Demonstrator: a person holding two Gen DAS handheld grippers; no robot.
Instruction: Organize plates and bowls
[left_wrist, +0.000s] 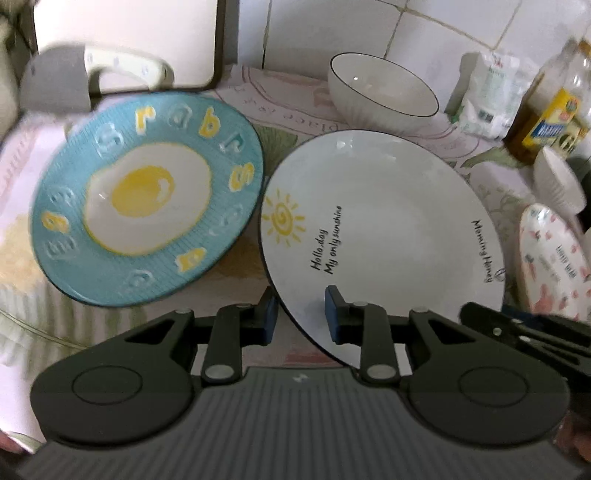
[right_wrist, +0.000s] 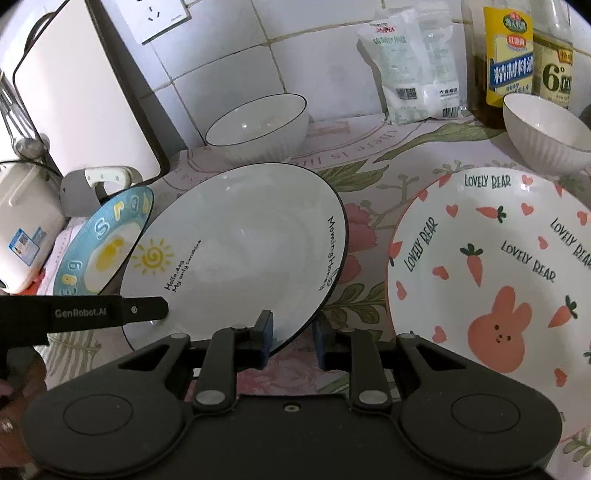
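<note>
A white plate (left_wrist: 388, 221) with a sun drawing and a dark rim lies in the middle of the flowered cloth. My left gripper (left_wrist: 301, 317) straddles its near-left rim, pads apart from it, open. My right gripper (right_wrist: 291, 339) straddles the near-right rim of the same white plate (right_wrist: 240, 240), with a gap at the rim, open too. A blue fried-egg plate (left_wrist: 147, 199) sits to the left, partly hidden behind the white one in the right wrist view. A pink-rimmed bear plate (right_wrist: 491, 273) lies to the right. One white ribbed bowl (right_wrist: 258, 125) stands behind, a second bowl (right_wrist: 546, 133) at the far right.
Tiled wall behind. A white cutting board (right_wrist: 85, 103) leans at the back left, above a grey holder with a white handle (right_wrist: 103, 181) and a cream appliance (right_wrist: 26, 229). A salt bag (right_wrist: 417, 66) and oil bottles (right_wrist: 509, 55) stand at the back right.
</note>
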